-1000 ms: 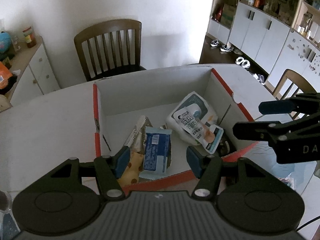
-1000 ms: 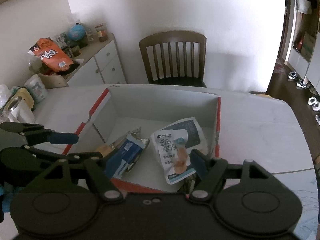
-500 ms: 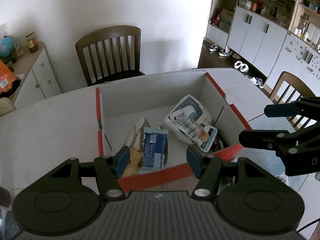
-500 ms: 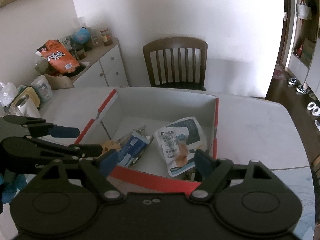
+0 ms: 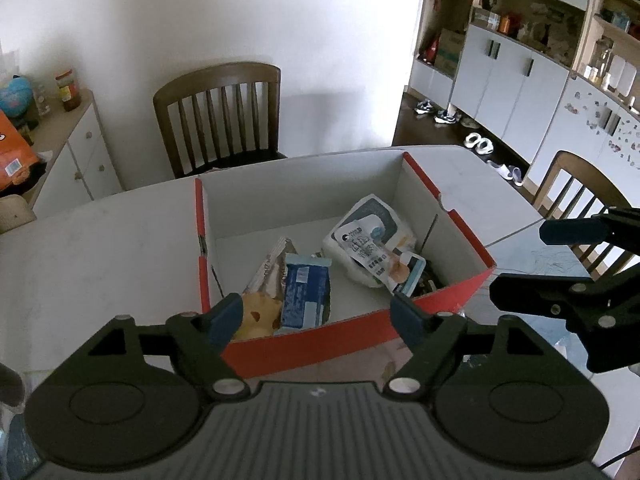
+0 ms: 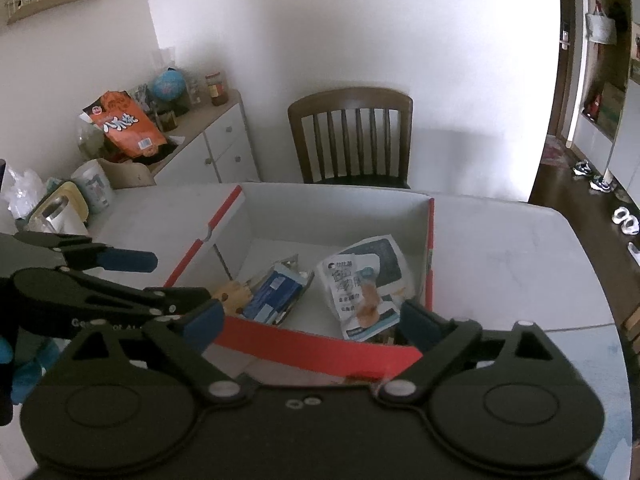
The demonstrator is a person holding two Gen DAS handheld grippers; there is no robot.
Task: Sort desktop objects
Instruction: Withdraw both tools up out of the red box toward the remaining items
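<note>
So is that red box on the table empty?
No. The red box holds snack packets: a blue one and a white pouch.

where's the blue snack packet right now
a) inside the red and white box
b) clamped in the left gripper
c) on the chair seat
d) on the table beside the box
a: the blue snack packet lies on the floor of the red and white box, next to a white pouch, and no gripper touches it.
</note>
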